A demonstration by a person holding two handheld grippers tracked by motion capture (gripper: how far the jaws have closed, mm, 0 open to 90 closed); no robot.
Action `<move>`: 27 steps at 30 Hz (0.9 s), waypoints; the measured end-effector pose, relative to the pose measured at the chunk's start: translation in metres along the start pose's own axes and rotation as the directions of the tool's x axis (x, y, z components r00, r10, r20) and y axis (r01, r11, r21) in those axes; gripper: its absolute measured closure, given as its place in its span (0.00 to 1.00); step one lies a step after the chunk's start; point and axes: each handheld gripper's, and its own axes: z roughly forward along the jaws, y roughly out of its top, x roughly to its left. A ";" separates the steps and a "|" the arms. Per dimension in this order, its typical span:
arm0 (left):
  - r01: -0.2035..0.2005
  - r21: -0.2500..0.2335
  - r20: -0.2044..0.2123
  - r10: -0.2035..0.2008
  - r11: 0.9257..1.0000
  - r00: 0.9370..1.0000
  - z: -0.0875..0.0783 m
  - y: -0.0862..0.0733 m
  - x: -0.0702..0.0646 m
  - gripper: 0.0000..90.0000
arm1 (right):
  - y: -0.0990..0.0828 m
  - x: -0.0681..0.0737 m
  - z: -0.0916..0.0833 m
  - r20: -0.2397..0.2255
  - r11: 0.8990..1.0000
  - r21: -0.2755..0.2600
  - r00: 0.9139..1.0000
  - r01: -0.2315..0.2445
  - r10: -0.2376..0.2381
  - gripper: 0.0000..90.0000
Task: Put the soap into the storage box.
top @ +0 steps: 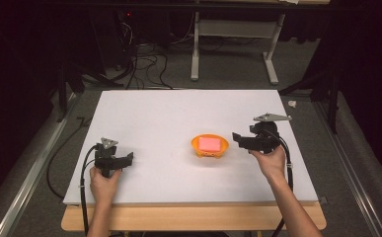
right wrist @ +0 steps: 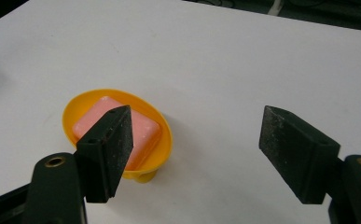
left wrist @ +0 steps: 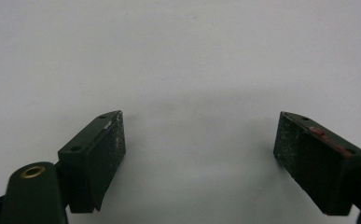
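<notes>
My right gripper (right wrist: 197,140) is wide apart, holding nothing, beside the orange bowl (top: 210,146) (pink block (top: 210,143) inside); my left gripper (left wrist: 199,144) also spread.

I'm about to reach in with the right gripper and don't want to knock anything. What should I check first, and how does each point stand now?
1. Right gripper open: ok, its fingers stand wide apart.
2. Right gripper empty: ok, nothing between the fingers.
3. Pink block seated in the orange bowl: ok, lying flat inside it.
4. Gripper lined up with the bowl: not ok, the bowl sits behind one finger, off the gap's middle.
5. Left gripper out of the way: ok, open and empty, well apart from the bowl.
6. Table around the bowl free of other things: ok.
</notes>
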 end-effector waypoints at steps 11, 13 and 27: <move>0.000 0.000 0.000 0.000 1.000 1.000 0.000 0.000 0.000 0.19 | -0.004 -0.005 -0.008 0.006 1.000 -0.012 1.000 0.001 -0.001 0.30; 0.000 0.000 0.000 0.000 1.000 1.000 0.000 0.000 0.000 0.19 | -0.005 -0.006 -0.010 0.007 1.000 -0.016 1.000 0.004 -0.004 0.30; 0.000 0.000 0.001 0.000 1.000 1.000 0.000 0.000 0.000 0.19 | -0.014 -0.017 -0.020 0.022 0.999 -0.034 1.000 -0.018 0.018 0.31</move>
